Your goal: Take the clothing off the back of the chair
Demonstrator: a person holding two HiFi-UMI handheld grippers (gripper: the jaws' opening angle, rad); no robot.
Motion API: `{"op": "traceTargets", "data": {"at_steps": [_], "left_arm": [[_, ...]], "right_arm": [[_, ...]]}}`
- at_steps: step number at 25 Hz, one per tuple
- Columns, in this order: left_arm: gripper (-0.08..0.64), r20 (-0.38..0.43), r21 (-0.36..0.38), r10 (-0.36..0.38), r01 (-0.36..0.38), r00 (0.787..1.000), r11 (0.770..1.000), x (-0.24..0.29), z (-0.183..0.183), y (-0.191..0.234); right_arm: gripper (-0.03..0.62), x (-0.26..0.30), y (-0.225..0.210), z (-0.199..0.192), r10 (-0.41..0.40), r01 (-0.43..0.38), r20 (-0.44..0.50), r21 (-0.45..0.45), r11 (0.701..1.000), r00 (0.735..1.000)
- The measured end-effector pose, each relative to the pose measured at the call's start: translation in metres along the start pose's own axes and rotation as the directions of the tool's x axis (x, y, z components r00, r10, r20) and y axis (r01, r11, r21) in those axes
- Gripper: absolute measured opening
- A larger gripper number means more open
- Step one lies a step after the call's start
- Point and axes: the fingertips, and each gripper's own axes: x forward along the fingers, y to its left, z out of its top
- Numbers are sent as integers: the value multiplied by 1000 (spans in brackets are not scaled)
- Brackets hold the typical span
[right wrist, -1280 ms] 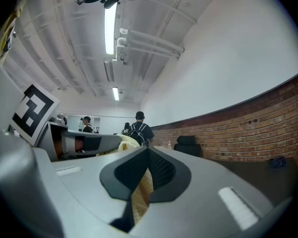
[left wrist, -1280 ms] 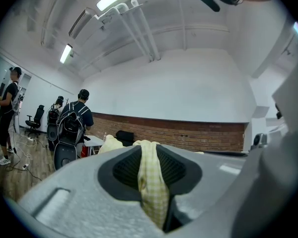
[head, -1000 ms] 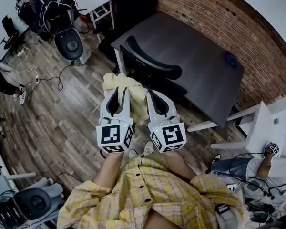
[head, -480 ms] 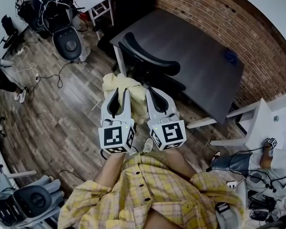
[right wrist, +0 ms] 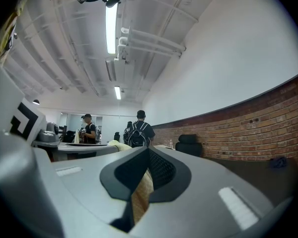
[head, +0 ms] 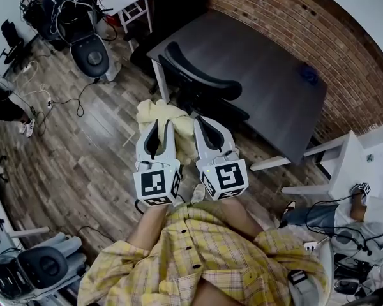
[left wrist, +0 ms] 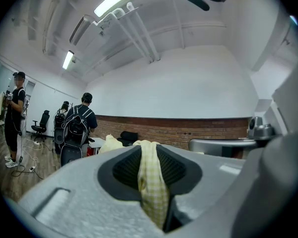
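Almost nothing has moved since the earlier frames: both tools sit where they were with the cloth between them, and the surroundings have merely drifted a little in the head view.

The pale yellow checked clothing hangs bunched ahead of the two tools, over the wood-plank floor and just beside the black office chair, whose curved backrest is now bare. Whether the cloth touches the seat cannot be told.

The left tool and the right tool lie side by side and level. Each has its jaws drawn nearly together on a fold of the garment. Gripping at two points probably keeps the fabric spread between them and its hem off the floor.

The chair stands pushed in against the dark grey table, which runs along the brick wall.

Only the head view shows the emptied backrest and where the cloth lies relative to it. Only the gripper views show the grips: a broad checked fold fills the left gap and a thinner strip the right. They also show a bystander with a backpack farther down the room.
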Motion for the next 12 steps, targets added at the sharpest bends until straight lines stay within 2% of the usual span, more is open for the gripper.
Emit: {"op": "traceTargets", "data": {"at_steps": [12], "left_arm": [[92,6,26,0,-1,1000,1000,1,0,2]], "right_arm": [[-5,4,-1,-3,2,-2,0,4,1000,1000]]}}
